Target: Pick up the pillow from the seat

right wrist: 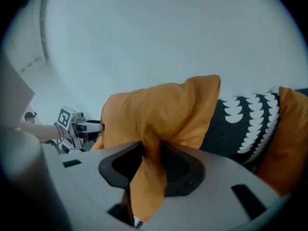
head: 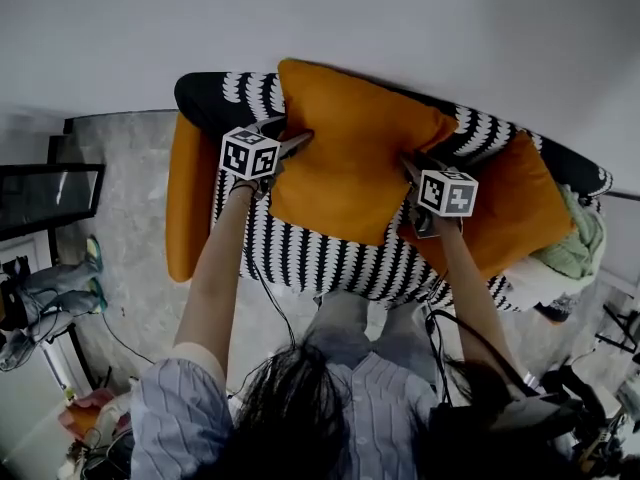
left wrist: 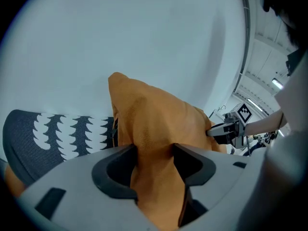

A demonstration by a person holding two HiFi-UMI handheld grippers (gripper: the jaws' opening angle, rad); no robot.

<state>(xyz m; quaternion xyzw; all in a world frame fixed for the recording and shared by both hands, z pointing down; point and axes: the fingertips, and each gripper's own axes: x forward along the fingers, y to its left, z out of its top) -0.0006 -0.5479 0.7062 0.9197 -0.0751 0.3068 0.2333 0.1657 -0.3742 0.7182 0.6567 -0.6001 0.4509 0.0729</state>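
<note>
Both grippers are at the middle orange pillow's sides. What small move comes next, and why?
Likely a small, even lift with both: the left gripper and right gripper each pinch a fold of the pillow, which rests on the seat.

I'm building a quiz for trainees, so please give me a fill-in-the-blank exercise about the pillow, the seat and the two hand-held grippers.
1. The left hand-held gripper and the right hand-held gripper are each clamped on the ____ pillow.
2. The seat is patterned in black and ____.
3. In the head view, the green cloth lies at the seat's ____ end.
Missing words: orange; white; right.
</note>
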